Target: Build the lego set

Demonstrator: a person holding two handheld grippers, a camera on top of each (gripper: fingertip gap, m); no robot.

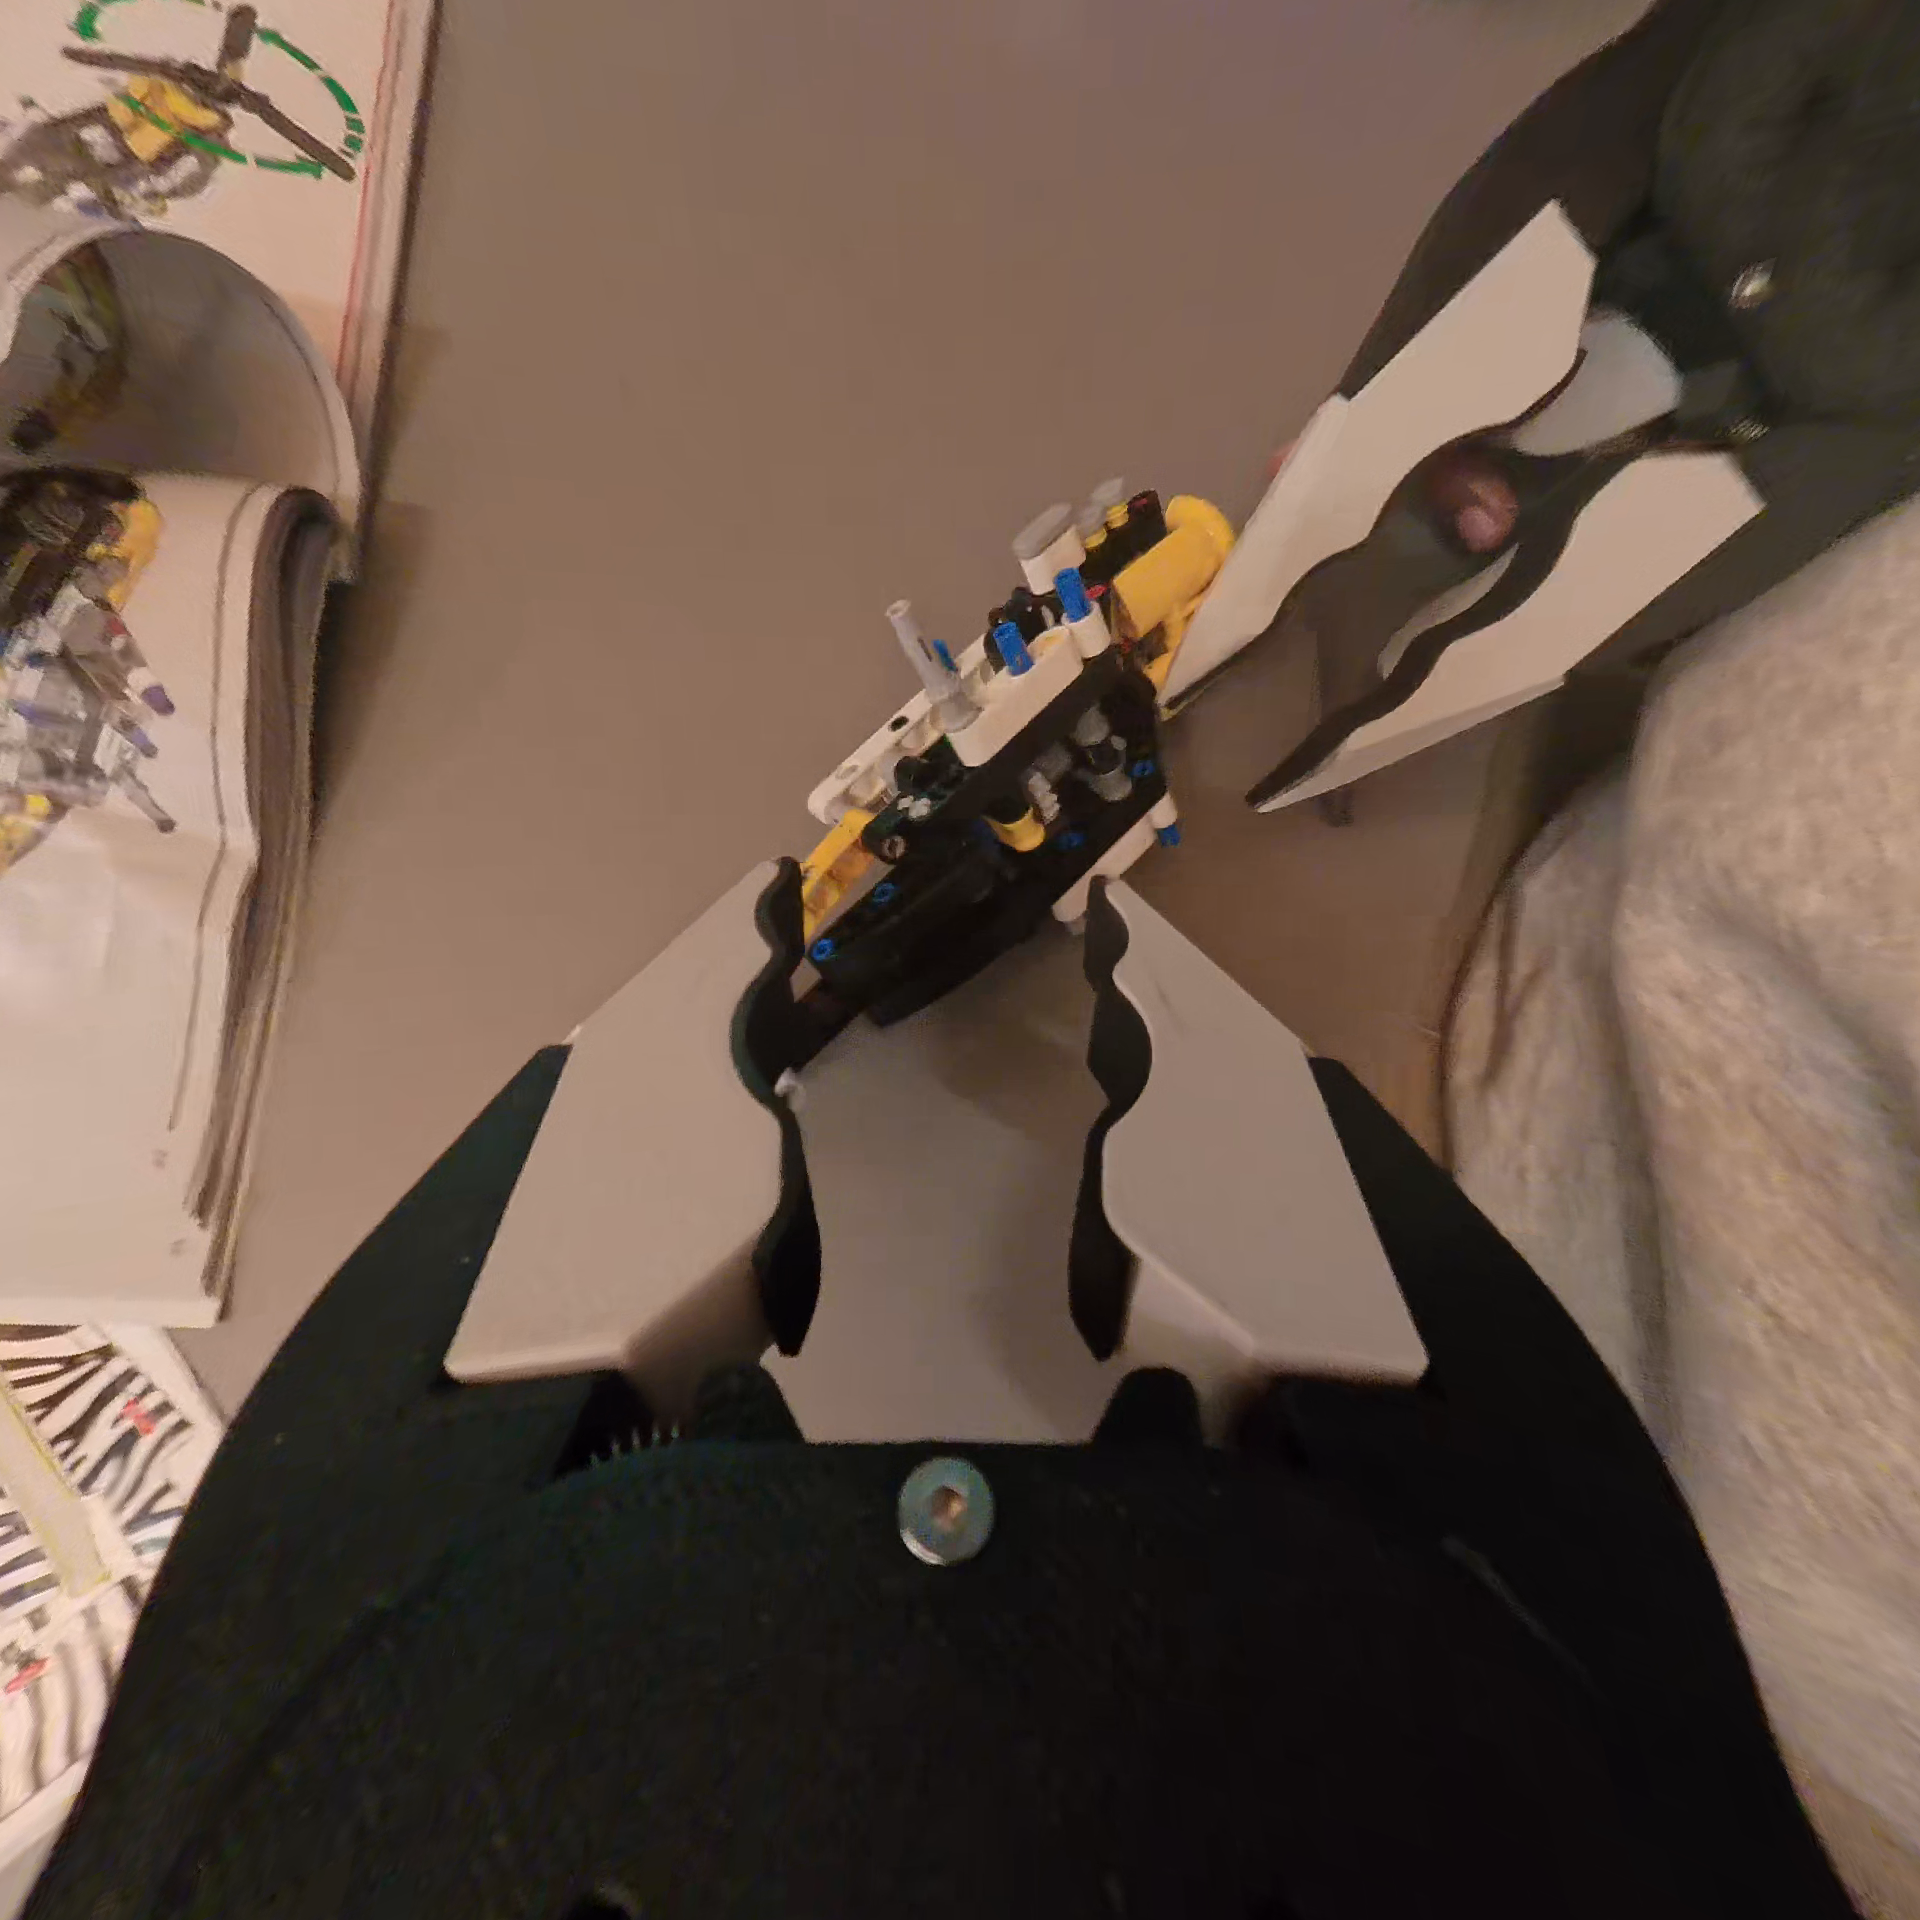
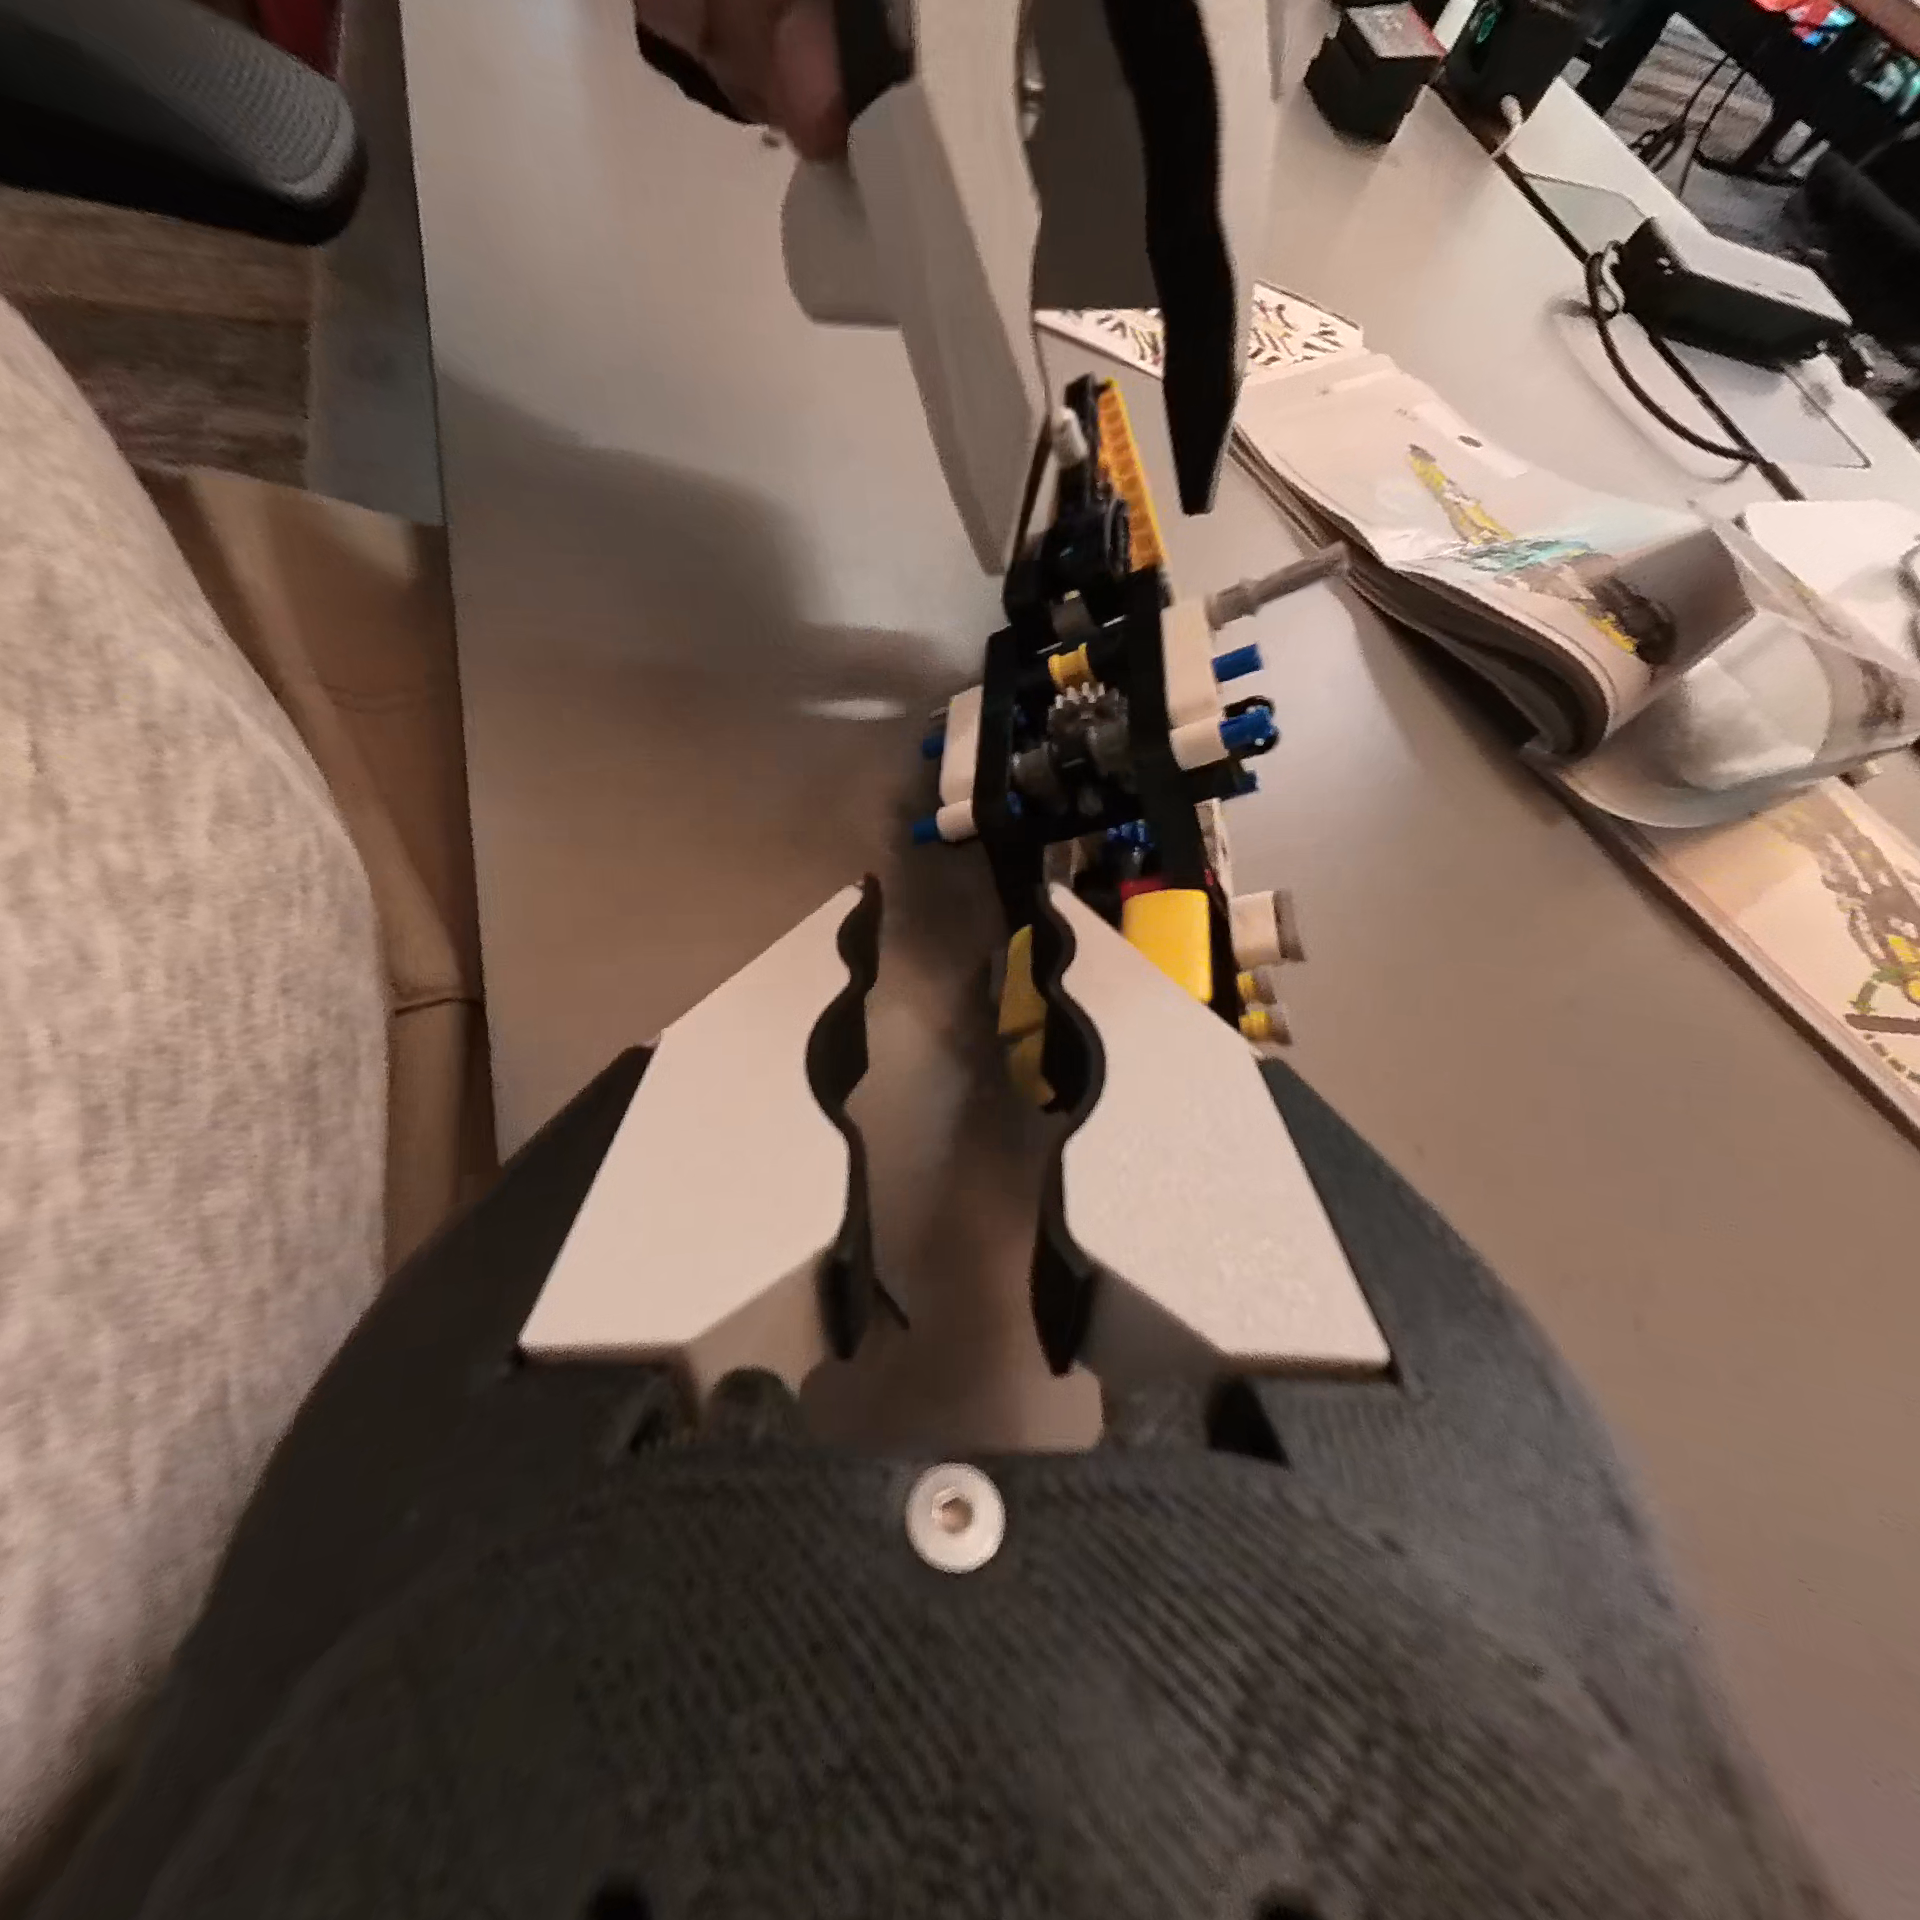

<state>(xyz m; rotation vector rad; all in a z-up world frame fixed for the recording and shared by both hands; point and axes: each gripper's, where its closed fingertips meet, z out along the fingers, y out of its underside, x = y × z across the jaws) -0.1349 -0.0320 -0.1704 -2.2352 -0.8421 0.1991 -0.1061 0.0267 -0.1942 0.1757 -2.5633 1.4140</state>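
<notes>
A partly built lego model (image 1: 997,790) of black, white and yellow beams with blue pins and grey gears stands on edge on the grey table (image 1: 779,364). My left gripper (image 1: 940,894) is shut on the model's black and yellow end, one finger on each side. In the right wrist view the left gripper (image 2: 1101,530) comes down from above onto the model (image 2: 1081,727). My right gripper (image 2: 956,899) is open, with one finger against the model's other yellow end. It also shows in the left wrist view (image 1: 1224,743).
An open instruction booklet (image 1: 125,831) lies left of the model, also visible in the right wrist view (image 2: 1507,582). A striped sticker sheet (image 1: 62,1455) and a plastic bag (image 2: 1818,644) lie near it. A person's light grey clothing (image 1: 1714,1143) is at the table edge. Black devices with cables (image 2: 1714,281) sit far back.
</notes>
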